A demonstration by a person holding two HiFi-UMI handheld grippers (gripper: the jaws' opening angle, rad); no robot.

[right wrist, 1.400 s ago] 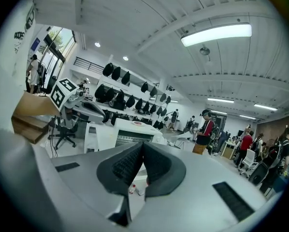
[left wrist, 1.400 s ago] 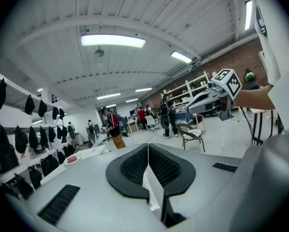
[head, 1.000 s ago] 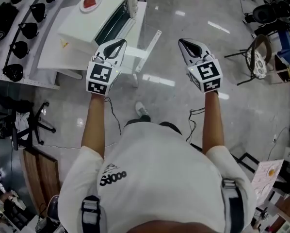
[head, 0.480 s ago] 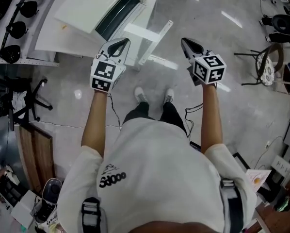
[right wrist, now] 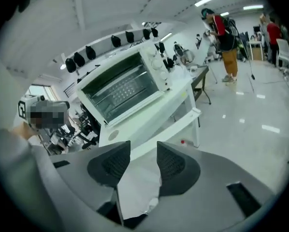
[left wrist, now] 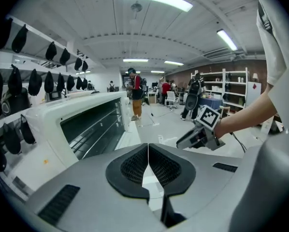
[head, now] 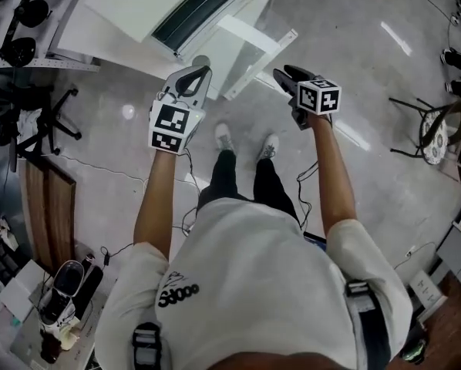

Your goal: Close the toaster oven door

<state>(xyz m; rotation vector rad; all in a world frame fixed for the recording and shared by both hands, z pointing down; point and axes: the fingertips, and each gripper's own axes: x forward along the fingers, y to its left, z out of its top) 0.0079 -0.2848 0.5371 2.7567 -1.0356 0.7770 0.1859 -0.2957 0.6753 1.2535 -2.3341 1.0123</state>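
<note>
I see the toaster oven (right wrist: 149, 71) on the white surface (head: 80, 41) ahead of me, its door (right wrist: 149, 122) dropped open and a wire rack (right wrist: 118, 92) inside. My left claw (left wrist: 148, 151) is pressed together and empty. My right claw (right wrist: 143, 153) has just been opening, with nothing between its jaws.

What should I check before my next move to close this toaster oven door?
1. Door open, folded down: ok.
2. Nothing sticking out of the toaster oven: ok.
3. Left gripper jaws together, empty: ok.
4. Right gripper jaws have just been opening, nothing between them: ok.
5. Either gripper touching the door: not ok, both apart from it.
</note>
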